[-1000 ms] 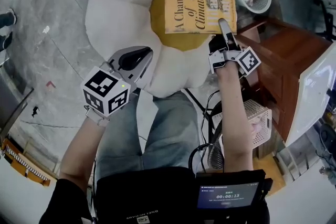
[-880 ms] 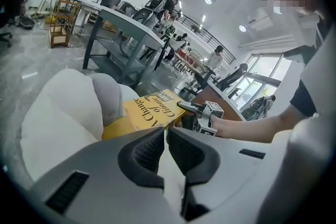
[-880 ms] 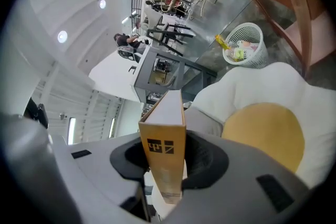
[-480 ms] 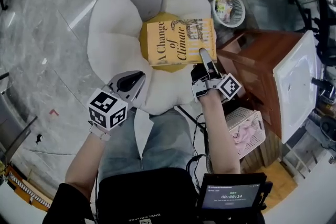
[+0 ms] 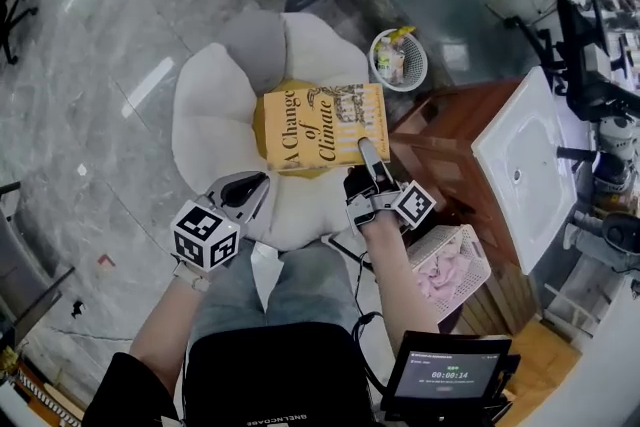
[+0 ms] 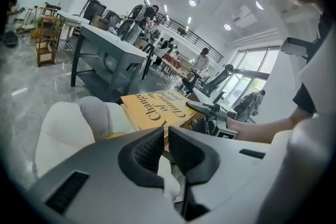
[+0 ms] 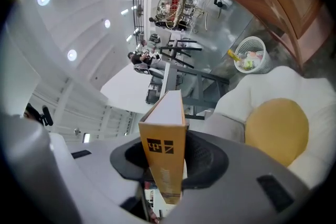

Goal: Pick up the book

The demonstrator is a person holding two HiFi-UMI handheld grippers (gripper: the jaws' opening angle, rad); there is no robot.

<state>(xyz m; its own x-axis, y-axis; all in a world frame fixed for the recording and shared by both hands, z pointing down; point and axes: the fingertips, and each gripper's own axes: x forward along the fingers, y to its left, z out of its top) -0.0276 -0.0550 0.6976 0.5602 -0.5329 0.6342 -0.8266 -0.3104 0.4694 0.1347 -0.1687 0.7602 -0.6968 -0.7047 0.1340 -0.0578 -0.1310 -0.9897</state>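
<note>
Right gripper view alone shows the book [image 7: 164,165] spine-on

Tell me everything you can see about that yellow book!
The book is yellow, with "A Change of Climate" in dark letters and a drawing on its cover. It is closed, about flat and cover up, held above the flower cushion. Only the right tongs touch it, pinching one edge.

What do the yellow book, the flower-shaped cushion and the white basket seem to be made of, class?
The book: paper pages in a matte printed card cover; white page edges show. The cushion: soft plush fabric, puffy petals, probably stuffed. The basket: likely white plastic with a perforated wall, though too small to be sure.
</note>
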